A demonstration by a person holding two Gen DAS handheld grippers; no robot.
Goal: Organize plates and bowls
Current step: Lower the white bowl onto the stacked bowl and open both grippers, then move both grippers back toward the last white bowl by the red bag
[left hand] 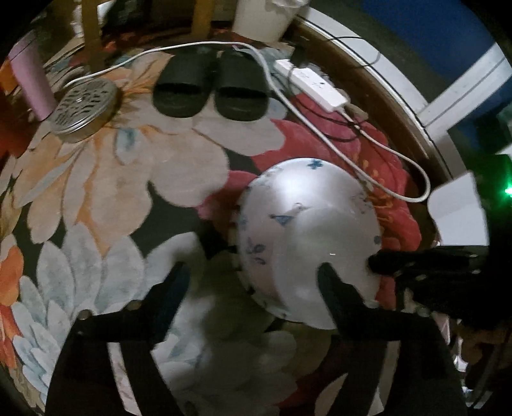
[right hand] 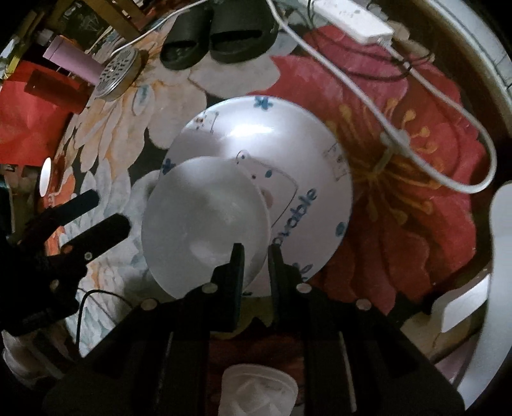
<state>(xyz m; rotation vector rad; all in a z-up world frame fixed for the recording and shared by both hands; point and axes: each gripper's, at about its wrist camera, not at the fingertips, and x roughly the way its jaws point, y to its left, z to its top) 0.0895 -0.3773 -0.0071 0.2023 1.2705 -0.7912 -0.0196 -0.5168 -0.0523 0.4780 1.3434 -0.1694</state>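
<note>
A large white plate (right hand: 288,144) with blue print lies on the flowered carpet (right hand: 400,208). A smaller plain white bowl (right hand: 204,224) sits tilted over its near left part. My right gripper (right hand: 256,252) is shut on the bowl's near rim, one finger inside and one outside. In the left wrist view the large plate (left hand: 288,192) and the small bowl (left hand: 336,236) lie ahead to the right, and the right gripper (left hand: 377,264) comes in from the right. My left gripper (left hand: 251,268) stands open with nothing gripped; its right finger overlaps the bowl's edge. From the right wrist, the left gripper (right hand: 105,211) sits left of the bowl.
Black slippers (left hand: 208,89) lie at the back of the carpet. A white power strip (left hand: 313,83) and its cable (left hand: 400,160) run behind and right of the plate. A perforated metal tin (left hand: 84,105) and a pink tumbler (left hand: 32,83) stand far left. A white bucket (left hand: 265,16) stands behind.
</note>
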